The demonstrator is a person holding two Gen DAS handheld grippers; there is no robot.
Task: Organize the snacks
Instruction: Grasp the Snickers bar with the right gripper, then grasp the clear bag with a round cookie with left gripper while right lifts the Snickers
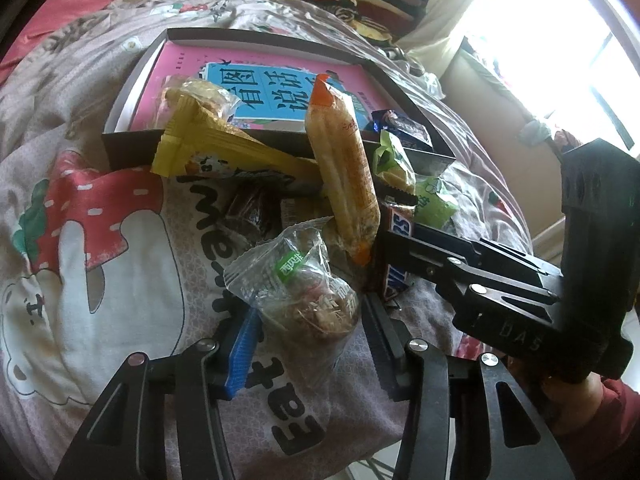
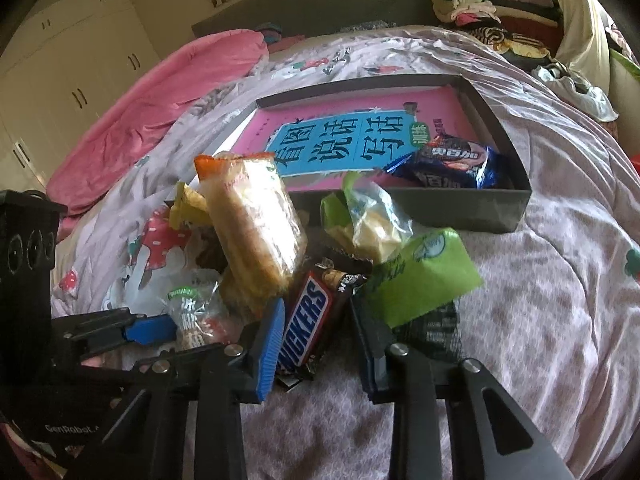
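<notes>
A pile of snacks lies on the bed in front of a dark shallow box (image 1: 120, 96) (image 2: 508, 208) that holds a pink book and a blue biscuit pack (image 2: 452, 164). My left gripper (image 1: 308, 332) is open around a clear packet with a green label (image 1: 304, 292), touching neither side clearly. My right gripper (image 2: 316, 336) is open around a Snickers bar (image 2: 308, 316), also seen in the left wrist view (image 1: 394, 248). A long orange-ended cracker pack (image 1: 344, 168) (image 2: 252, 216) leans upright between them.
A yellow wrapper (image 1: 216, 152), a green wrapper (image 2: 420, 276) and a clear bag of pale snacks (image 2: 372, 224) lie in the pile. The bedcover (image 2: 540, 320) is rumpled. A pink quilt (image 2: 160, 112) lies at the left, folded clothes (image 2: 472, 4) behind.
</notes>
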